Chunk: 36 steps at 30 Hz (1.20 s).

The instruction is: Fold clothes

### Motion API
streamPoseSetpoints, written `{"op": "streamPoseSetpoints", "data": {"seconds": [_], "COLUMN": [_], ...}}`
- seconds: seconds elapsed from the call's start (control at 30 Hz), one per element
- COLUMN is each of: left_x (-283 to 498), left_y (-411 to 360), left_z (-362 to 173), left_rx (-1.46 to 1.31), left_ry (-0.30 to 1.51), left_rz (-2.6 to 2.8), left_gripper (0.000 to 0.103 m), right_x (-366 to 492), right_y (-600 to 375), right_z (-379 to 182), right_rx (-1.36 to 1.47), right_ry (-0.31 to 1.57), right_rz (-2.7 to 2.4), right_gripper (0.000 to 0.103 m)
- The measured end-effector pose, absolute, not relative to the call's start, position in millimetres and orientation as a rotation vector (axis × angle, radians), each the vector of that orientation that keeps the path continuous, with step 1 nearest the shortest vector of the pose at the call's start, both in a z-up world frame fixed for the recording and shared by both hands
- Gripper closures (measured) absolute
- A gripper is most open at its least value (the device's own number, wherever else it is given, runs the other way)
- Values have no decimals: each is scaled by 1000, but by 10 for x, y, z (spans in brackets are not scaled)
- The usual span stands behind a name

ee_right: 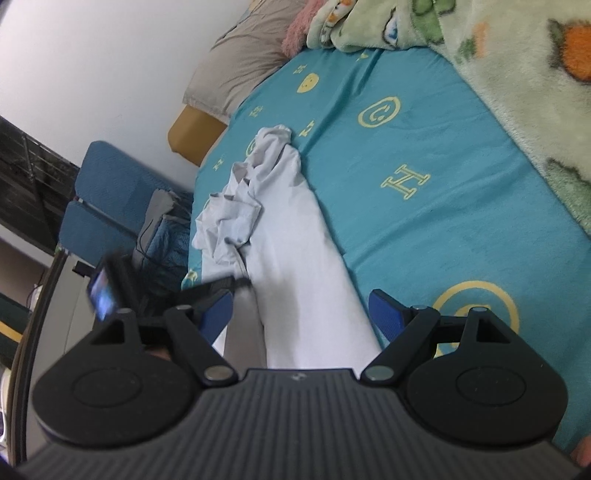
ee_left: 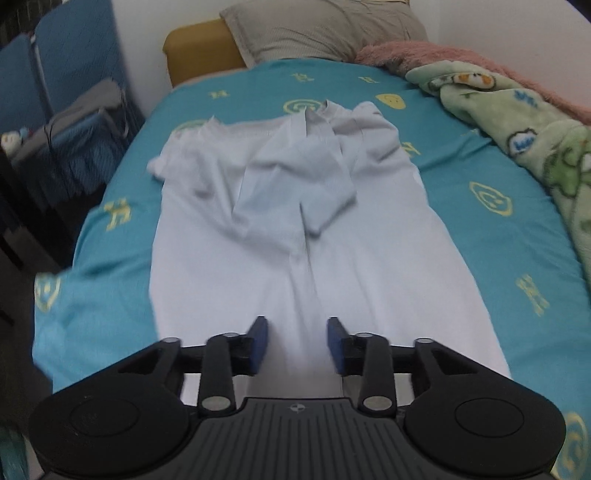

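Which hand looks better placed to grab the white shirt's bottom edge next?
Left, probably. The left tool sits centred over the white shirt near its bottom edge, jaws apart. The right tool is open too, at the shirt's side.

- Bare teal bed sheet right of white garment: open passage.
- Green blanket heaped along the right edge.
- Pillow blocks the head end.
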<state>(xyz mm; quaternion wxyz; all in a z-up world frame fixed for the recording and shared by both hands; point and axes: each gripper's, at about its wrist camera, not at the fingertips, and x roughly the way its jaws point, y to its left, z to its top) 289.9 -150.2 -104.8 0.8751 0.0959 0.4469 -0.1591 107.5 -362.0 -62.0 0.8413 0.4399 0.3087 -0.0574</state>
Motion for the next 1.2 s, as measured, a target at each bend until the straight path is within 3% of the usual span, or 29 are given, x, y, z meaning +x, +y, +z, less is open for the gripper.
{"op": "streamPoseSetpoints", "data": {"seconds": [0.33, 0.6, 0.7, 0.77, 0.83, 1.0, 1.1, 1.2], "left_x": [1222, 745, 714, 696, 673, 549, 567, 640], "left_y": [-708, -748, -800, -801, -794, -772, -729, -490], "left_z": [-927, -1111, -1112, -1083, -1040, -824, -887, -964], "left_rx": [141, 220, 250, 243, 232, 163, 120, -32], "left_ry": [1080, 1116, 1100, 1088, 1074, 1022, 1078, 1149], "left_rz": [-427, -508, -521, -528, -535, -620, -672, -670], "left_gripper": [55, 58, 72, 96, 99, 99, 96, 75], "right_x": [912, 731, 673, 645, 622, 628, 684, 698], "right_y": [-3578, -3452, -3361, -3288, -3216, -3076, -3062, -3093], "right_z": [-470, -472, -475, -477, -477, -499, -598, -704], "right_rx": [892, 864, 836, 823, 808, 745, 761, 810], "right_ry": [624, 668, 695, 711, 725, 758, 807, 847], "right_rz": [-98, -97, -106, -97, -88, -85, -72, -69], "right_gripper": [20, 20, 20, 20, 20, 20, 20, 21]}}
